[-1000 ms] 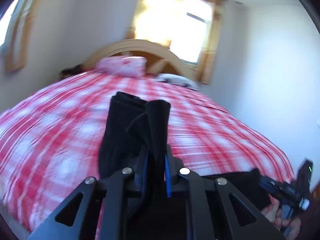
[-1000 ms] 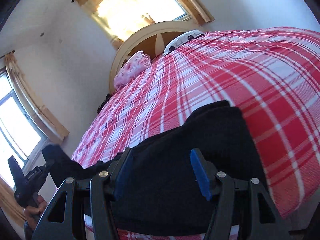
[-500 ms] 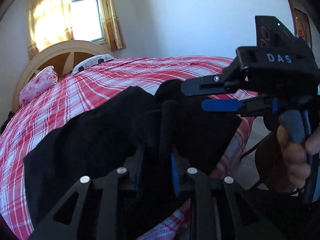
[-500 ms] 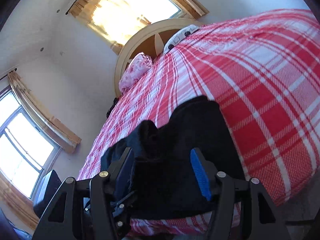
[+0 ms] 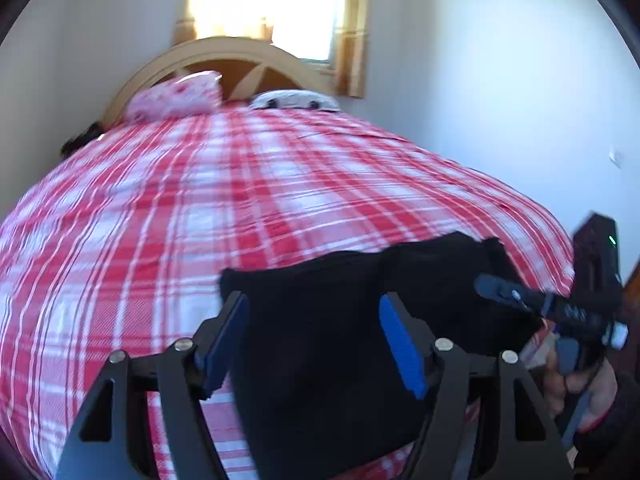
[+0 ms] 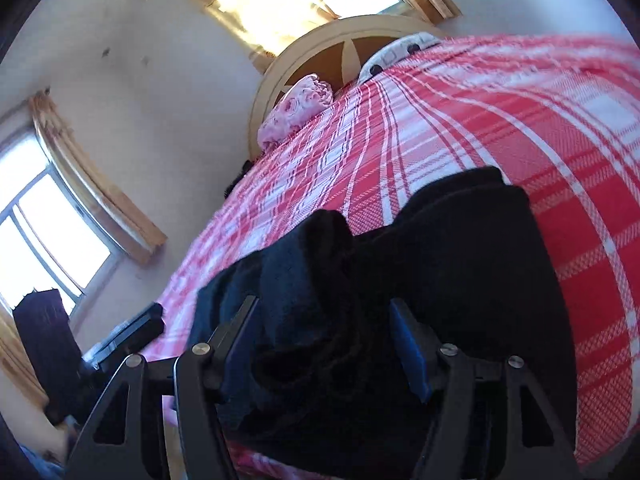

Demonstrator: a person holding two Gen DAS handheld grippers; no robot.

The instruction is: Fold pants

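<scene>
Now the black pants (image 5: 340, 340) lie folded at the near edge of the bed (image 5: 240, 200), my left gripper (image 5: 316, 336) opening over them and my right gripper (image 6: 324, 344) spread, pinching nothing.

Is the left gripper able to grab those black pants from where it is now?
Probably yes. The left gripper has its jaws opening right over the black pants on the checked bedspread, with nothing in between. The right gripper sits off to the side.
</scene>
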